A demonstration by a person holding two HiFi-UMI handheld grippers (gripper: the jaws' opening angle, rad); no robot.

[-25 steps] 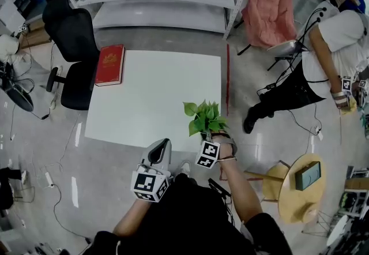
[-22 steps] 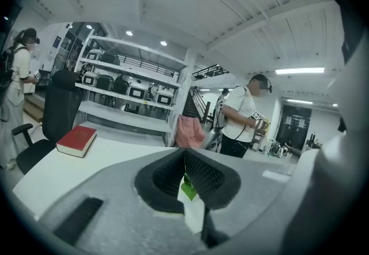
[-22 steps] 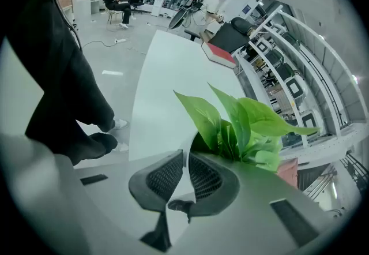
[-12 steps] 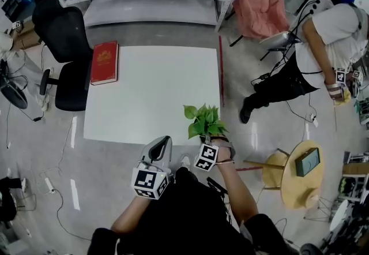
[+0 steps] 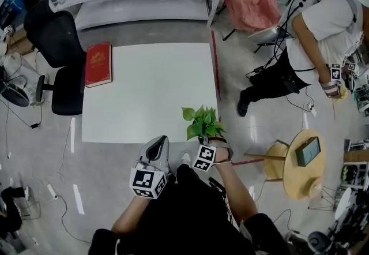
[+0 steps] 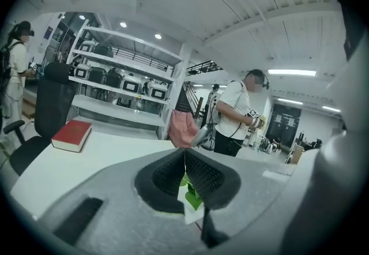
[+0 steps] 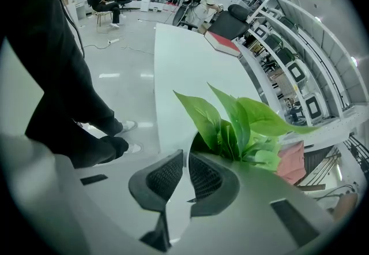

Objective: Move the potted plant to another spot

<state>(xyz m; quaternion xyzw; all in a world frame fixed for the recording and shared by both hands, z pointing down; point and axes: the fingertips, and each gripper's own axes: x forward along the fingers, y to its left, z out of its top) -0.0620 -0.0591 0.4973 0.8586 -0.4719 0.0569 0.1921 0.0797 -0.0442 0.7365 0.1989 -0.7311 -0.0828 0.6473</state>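
Red book (image 5: 98,64) far across table (image 5: 155,92) — right gripper (image 7: 186,158) (jaws pinched) grips potted plant (image 5: 203,122)

The left gripper (image 6: 185,158) had its dark ribbed fingers (image 6: 212,179) pressed together at the tips. Green leaves (image 6: 194,196) showed through the gap beneath them. Beyond, a red book (image 6: 72,134) lay on the white tabletop (image 6: 104,153), with a pink chair (image 6: 183,128) behind.
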